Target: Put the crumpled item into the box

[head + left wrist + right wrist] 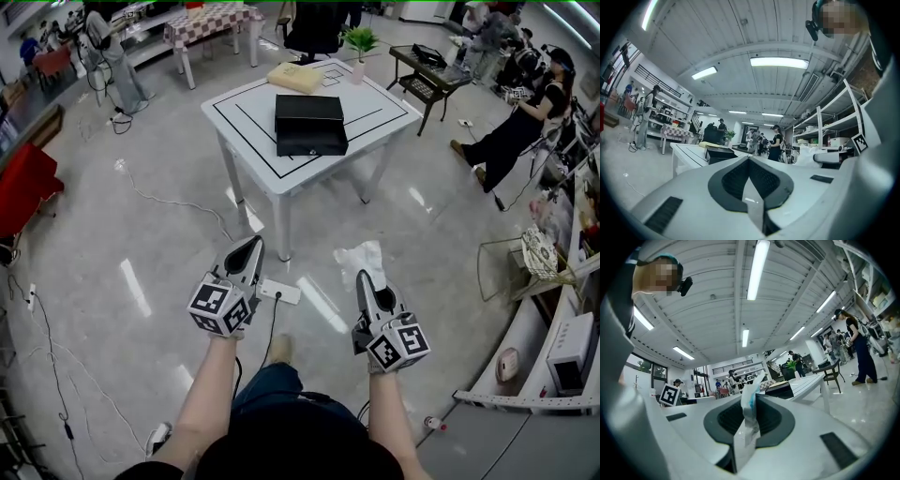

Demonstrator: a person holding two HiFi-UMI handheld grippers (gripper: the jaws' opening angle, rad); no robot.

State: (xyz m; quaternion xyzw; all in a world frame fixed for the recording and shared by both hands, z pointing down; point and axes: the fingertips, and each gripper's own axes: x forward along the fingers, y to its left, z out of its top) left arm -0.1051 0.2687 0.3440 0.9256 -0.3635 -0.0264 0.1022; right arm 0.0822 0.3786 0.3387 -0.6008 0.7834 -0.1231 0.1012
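Observation:
A black box [310, 125] lies closed on a white table [375, 131] across the floor ahead of me. In the head view my right gripper [365, 278] is shut on a crumpled white item [361, 256], which sticks out past its tips over the floor. The right gripper view shows the crumpled item [750, 418] pinched between the jaws, with the black box [779, 390] far beyond. My left gripper [250, 247] is held level beside the right one. Its jaws [750, 161] meet with nothing between them. The black box [723, 153] is small in the left gripper view.
A flat tan box [295, 77] and a potted plant [360, 42] also stand on the table. A white power strip [279, 292] with its cable lies on the floor between my grippers. A person sits at the right [520, 122] near a black side table [427, 75]. Shelves line the right wall.

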